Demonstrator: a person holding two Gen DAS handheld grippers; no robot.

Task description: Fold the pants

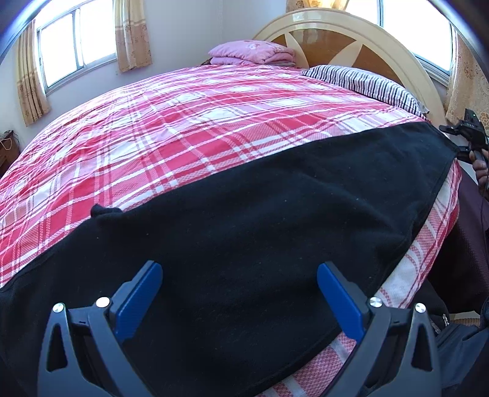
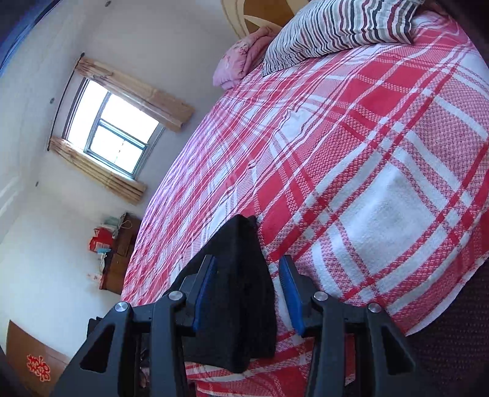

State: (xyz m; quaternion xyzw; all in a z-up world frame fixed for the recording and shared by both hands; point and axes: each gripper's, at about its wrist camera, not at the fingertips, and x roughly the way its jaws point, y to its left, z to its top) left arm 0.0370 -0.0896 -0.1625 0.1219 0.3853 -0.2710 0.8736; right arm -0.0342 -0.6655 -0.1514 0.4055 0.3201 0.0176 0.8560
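Bright daylight, heavy fisheye bend

Daylight pours through blown-out windows (image 1: 76, 45) behind the bed's (image 1: 189, 128) far edge; its plaid stays sharp and evenly lit. The black pants (image 1: 259, 213) swallow detail, showing barely any folds. Straight lines bow toward each picture's dark vignetted corners. The headboard (image 1: 351, 27) carries a glossy sheen.

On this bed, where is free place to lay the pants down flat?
The plaid sheet is bare between the black pants at the near edge and the striped pillow and folded pink blanket by the headboard. Near edge is crowded: pants, both claws.
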